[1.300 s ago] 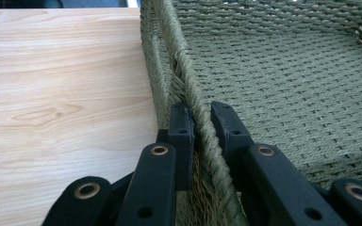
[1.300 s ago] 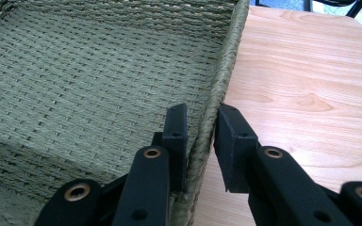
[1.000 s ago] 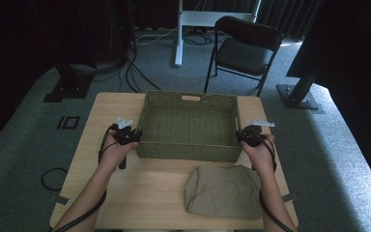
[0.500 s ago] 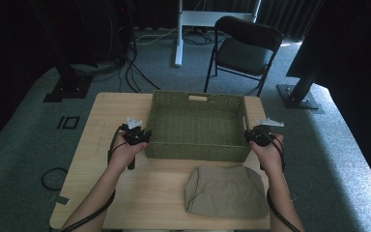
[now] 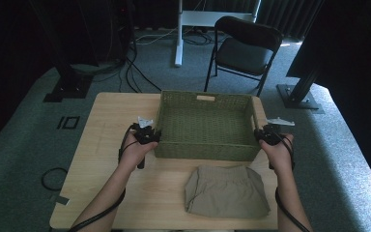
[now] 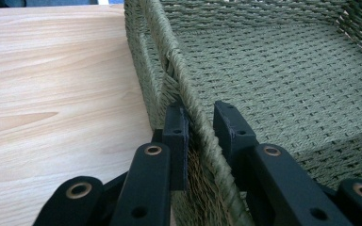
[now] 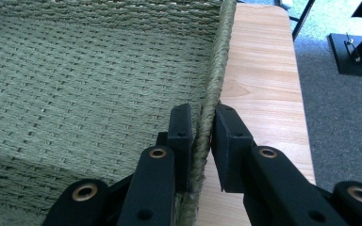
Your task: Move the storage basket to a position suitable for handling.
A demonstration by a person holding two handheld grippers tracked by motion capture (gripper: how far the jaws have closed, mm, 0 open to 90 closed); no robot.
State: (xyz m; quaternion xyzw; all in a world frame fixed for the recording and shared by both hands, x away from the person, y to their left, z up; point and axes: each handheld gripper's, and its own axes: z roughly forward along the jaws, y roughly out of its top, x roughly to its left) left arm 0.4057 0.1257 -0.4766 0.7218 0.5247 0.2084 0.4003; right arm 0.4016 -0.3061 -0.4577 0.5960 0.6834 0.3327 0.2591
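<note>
A: High view, entry one. Where does the woven basket (image 5: 205, 126) sit?

B: On the wooden table (image 5: 106, 121), toward its far edge, empty. Left gripper (image 5: 150, 137) is at the basket's left wall, right gripper (image 5: 263, 135) at its right wall, both near the front corners. A folded khaki cloth (image 5: 226, 189) lies on the table just in front of the basket, toward its right half, apart from it. A black folding chair (image 5: 244, 50) stands on the carpet beyond the basket.

A: Left gripper view?

B: Left gripper (image 6: 200, 125) straddles the basket's rim (image 6: 184, 80); one jaw is outside the wall, the other inside. The outer jaw touches the weave; the inner one shows a thin gap. Whether the grip is fully clenched cannot be told. Bare table (image 6: 52, 84) lies outside the basket wall.

A: Right gripper view?

B: Right gripper (image 7: 201, 125) has its jaws pressed on both faces of the basket's rim (image 7: 219, 56), clamped on the wall. Basket floor (image 7: 89, 80) lies to one side of the rim, table (image 7: 264, 80) to the other.
</note>
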